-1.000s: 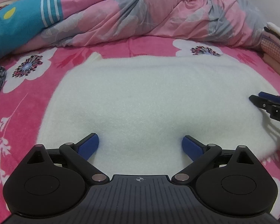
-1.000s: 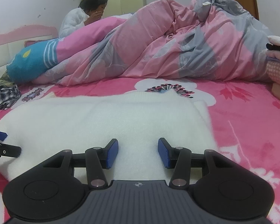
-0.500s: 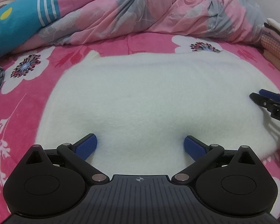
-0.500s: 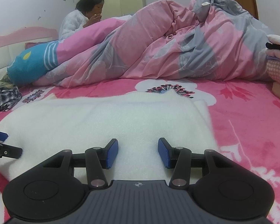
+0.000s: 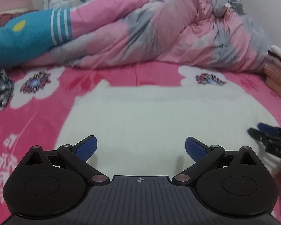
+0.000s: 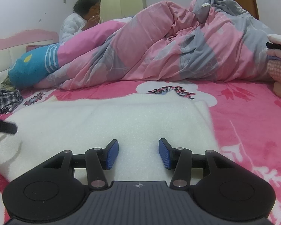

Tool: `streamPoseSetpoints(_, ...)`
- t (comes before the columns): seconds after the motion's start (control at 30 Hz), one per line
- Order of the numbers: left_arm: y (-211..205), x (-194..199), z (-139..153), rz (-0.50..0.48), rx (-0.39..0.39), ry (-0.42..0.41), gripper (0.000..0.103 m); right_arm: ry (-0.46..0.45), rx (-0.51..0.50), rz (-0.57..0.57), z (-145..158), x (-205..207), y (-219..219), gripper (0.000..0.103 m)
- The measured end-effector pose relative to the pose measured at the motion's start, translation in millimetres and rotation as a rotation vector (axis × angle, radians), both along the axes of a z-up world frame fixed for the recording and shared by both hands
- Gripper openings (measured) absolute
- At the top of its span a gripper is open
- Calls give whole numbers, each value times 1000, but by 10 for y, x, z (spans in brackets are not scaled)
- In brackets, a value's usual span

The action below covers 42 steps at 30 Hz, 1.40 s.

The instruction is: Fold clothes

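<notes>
White fleece garment (image 5: 159, 116) lies flat, spread on the pink flowered bedsheet (image 5: 37, 123), near edge of bed. One corner peaks up at its far edge (image 6: 171, 93).

Left gripper (image 5: 141, 147) over the garment's near edge; jaws spread wide, blue pads (image 5: 86, 148) well apart, nothing between them but fleece below. No grip.

Right gripper (image 6: 138, 153) over the garment's right part; jaws about half open, pads (image 6: 112, 154) parallel, nothing clamped. Whether the tips touch the fleece: cannot tell.

Behind the garment: rumpled pink and grey quilt (image 6: 168, 45), blue pillow with white stripes (image 6: 33, 63). Checked cloth (image 6: 5, 99) bunched at left. Folded stack (image 6: 279, 60) at right edge. A person (image 6: 78, 22) sits behind the quilt.
</notes>
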State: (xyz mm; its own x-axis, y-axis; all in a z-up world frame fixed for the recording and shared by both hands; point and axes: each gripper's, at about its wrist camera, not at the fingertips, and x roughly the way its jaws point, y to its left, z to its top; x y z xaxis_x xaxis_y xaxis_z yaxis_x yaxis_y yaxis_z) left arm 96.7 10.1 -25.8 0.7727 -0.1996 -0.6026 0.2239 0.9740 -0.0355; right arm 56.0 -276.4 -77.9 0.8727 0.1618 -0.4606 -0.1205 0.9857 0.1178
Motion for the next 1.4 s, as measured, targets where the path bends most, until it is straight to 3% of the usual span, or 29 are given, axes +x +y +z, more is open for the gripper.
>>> streamPoseSetpoints(0.17, 13, 224, -343, -6, 31, 34, 103, 0, -4, -2, 0, -1, 15, 50)
streamPoseSetpoints(0.47, 159, 110, -237, -33, -55, -35, 102, -4, -17, -5, -4, -6, 26, 50)
streamPoseSetpoints(0.6, 270, 135, -112, -24, -92, -109, 102, -7, -15, -5, -8, -8, 23, 50)
streamPoseSetpoints(0.73, 387, 441, -305, 44, -51, -36, 102, -8, -17, -6, -8, -8, 29, 50)
streamPoseSetpoints(0.9, 391, 401, -321, 27, -32, -68, 102, 10, -22, -6, 25, 12, 33, 50)
streamPoseSetpoints(1.07, 544, 401, -57, -45, -170, -81, 102, 63, -75, -21, 356, 121, 132, 51)
streamPoseSetpoints(1.17, 524, 611, -41, -62, -196, -66, 102, 28, -36, -6, 578, 344, 125, 51)
streamPoseSetpoints(1.23, 497, 798, -140, -37, -185, -33, 102, 14, -65, -4, 644, 576, 162, 51)
streamPoseSetpoints(1.33, 577, 915, -287, -8, -201, -5, 102, 38, -107, -21, 540, 932, 148, 50)
streamPoseSetpoints(1.4, 597, 906, -303, -13, -206, -13, 102, 115, -160, -90, 282, 1140, 27, 50)
